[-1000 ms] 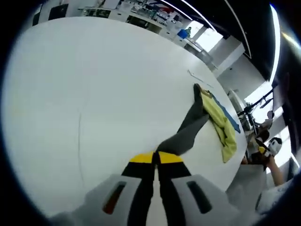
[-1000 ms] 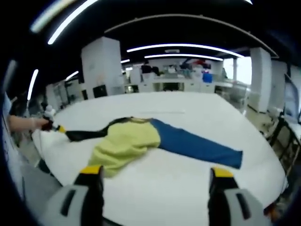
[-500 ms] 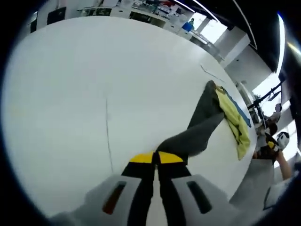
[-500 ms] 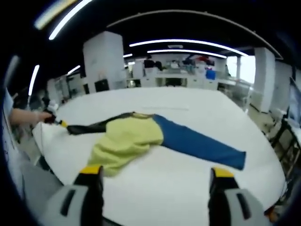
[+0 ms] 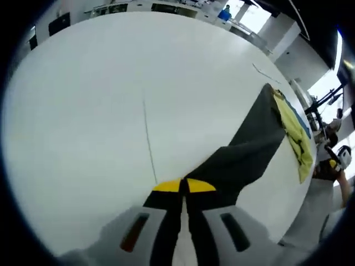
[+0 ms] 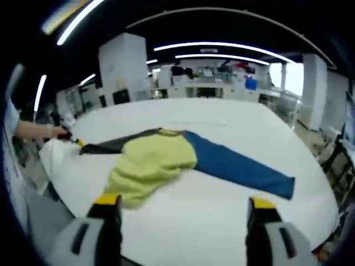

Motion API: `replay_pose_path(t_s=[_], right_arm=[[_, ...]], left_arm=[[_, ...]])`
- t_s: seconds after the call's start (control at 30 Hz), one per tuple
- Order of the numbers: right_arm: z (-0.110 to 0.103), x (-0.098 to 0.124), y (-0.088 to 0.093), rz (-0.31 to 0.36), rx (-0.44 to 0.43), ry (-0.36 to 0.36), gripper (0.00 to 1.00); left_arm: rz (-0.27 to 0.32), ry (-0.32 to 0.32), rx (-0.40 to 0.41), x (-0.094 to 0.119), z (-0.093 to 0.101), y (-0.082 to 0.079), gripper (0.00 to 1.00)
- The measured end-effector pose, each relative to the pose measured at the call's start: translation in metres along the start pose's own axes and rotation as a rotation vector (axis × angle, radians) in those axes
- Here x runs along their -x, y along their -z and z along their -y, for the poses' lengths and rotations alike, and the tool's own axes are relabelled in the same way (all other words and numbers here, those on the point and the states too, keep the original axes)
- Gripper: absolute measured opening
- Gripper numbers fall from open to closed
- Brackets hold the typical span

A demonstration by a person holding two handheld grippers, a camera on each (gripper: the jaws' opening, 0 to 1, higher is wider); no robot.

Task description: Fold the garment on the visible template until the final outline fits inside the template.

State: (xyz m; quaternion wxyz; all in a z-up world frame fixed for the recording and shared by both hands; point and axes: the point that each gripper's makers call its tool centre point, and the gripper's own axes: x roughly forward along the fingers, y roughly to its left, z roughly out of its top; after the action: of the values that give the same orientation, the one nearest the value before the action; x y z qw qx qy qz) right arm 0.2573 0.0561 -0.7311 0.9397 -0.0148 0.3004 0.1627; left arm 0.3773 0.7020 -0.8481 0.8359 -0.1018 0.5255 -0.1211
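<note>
The tri-colour fabric garment with a yellow-green body, a blue sleeve and a dark grey sleeve is lying spread across the white round bench. In the right gripper view, the yellow-green body is bunching at the centre, the blue sleeve is extending flat to the right, and the dark grey sleeve is stretching to the left toward the bench edge.

In the left gripper view, the dark grey sleeve is running from the yellow-green body down to the left tongs. The left tongs are clenched on the end of the dark grey sleeve, with the yellow-tipped jaws pressed together. A thin dark line is showing on the bench surface just beside the sleeve.

The right tongs are released, with jaws standing well apart above the near bench edge, clear of the garment. In the right gripper view, a person's hand is positioned at the far left, at the end of the grey sleeve.
</note>
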Motion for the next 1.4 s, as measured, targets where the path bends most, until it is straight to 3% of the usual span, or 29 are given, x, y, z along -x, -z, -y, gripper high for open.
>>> replay_pose_path(t_s=[0.17,0.3,0.53,0.8,0.97,1.23,1.3,1.4], right_arm=[[0.000,0.001,0.003,-0.006,-0.010,0.006,0.94],[0.000,0.001,0.006,-0.011,-0.017,0.012,0.94],[0.000,0.001,0.011,-0.022,-0.021,0.016,0.94],[-0.003,0.002,0.015,-0.023,-0.026,0.016,0.94],[-0.006,0.000,0.016,-0.020,-0.030,0.011,0.94],[-0.012,0.000,0.016,-0.014,-0.033,0.003,0.95],[-0.013,0.000,0.017,-0.013,-0.034,0.002,0.95],[-0.015,0.000,0.019,-0.017,-0.032,-0.001,0.95]], left_arm=[[-0.010,-0.057,-0.080,0.002,-0.008,-0.007,0.00],[-0.004,-0.071,-0.060,0.001,-0.003,-0.008,0.00],[0.000,-0.105,-0.050,-0.006,-0.020,-0.026,0.00],[-0.057,-0.108,-0.060,-0.001,-0.019,-0.017,0.00],[-0.091,-0.109,-0.113,0.002,-0.016,-0.008,0.00],[-0.067,-0.114,-0.205,0.002,-0.020,-0.011,0.00],[-0.041,-0.129,-0.221,0.001,-0.025,-0.016,0.04],[-0.002,-0.130,-0.240,0.004,-0.022,-0.015,0.26]])
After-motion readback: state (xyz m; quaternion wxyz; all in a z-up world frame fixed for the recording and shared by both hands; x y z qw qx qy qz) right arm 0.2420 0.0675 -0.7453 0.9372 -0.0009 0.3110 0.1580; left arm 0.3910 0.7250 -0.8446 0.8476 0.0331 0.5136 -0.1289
